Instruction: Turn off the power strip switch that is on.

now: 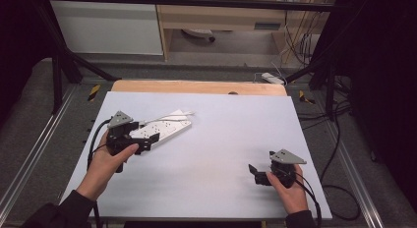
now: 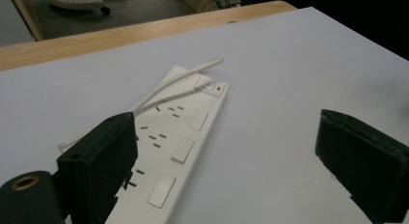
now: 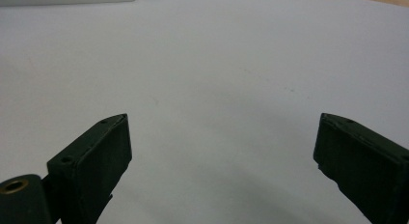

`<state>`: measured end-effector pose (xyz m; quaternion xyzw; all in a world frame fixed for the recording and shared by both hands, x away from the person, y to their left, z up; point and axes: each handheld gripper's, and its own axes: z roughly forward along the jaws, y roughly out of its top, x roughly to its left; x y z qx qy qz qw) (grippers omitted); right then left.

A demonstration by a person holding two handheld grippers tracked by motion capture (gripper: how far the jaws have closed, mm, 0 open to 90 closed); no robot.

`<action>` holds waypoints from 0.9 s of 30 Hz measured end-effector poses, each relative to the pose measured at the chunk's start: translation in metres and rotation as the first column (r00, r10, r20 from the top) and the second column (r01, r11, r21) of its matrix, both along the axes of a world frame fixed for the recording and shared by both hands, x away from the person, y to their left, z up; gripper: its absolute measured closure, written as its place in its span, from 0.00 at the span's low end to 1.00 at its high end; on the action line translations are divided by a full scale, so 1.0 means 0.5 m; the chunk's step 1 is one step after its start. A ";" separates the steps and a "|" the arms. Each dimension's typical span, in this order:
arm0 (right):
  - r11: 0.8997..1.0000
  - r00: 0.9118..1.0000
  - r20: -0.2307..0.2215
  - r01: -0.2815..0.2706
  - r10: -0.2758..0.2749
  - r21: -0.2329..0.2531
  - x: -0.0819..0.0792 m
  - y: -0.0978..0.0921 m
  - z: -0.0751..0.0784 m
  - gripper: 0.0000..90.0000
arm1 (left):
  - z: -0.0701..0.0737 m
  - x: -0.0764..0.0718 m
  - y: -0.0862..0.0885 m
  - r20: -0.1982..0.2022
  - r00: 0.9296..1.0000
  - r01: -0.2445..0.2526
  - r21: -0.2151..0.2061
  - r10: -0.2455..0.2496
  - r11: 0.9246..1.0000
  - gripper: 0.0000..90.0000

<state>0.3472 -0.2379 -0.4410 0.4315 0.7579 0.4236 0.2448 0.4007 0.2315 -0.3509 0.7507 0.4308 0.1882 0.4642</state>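
A white power strip (image 1: 166,128) lies slanted on the white table top (image 1: 221,139), left of centre, with its white cable (image 1: 172,115) curving over its far end. My left gripper (image 1: 149,142) is open at the strip's near end. In the left gripper view its left jaw stands over the near left part of the power strip (image 2: 181,147), and the right jaw is over bare table; the cable (image 2: 176,81) runs past a red-lit switch (image 2: 219,90). My right gripper (image 1: 255,175) is open near the front right, over bare white surface (image 3: 217,64).
A wooden edge (image 1: 196,86) borders the table's far side. Black frame posts (image 1: 56,75) stand at the back corners. Another white power strip (image 1: 272,78) and loose cables (image 1: 339,188) lie on the floor behind and to the right.
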 end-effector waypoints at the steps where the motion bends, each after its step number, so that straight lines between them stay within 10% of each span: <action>1: 1.000 1.000 0.000 0.000 0.000 0.000 0.000 0.000 0.000 0.07 | 0.002 0.004 0.001 0.000 1.000 -0.002 -0.005 0.002 1.000 0.09; 27: 1.000 1.000 -0.002 -0.007 0.007 0.006 0.000 0.000 0.000 0.08 | -0.021 0.065 0.002 -0.048 0.999 -0.023 0.030 0.024 0.999 0.20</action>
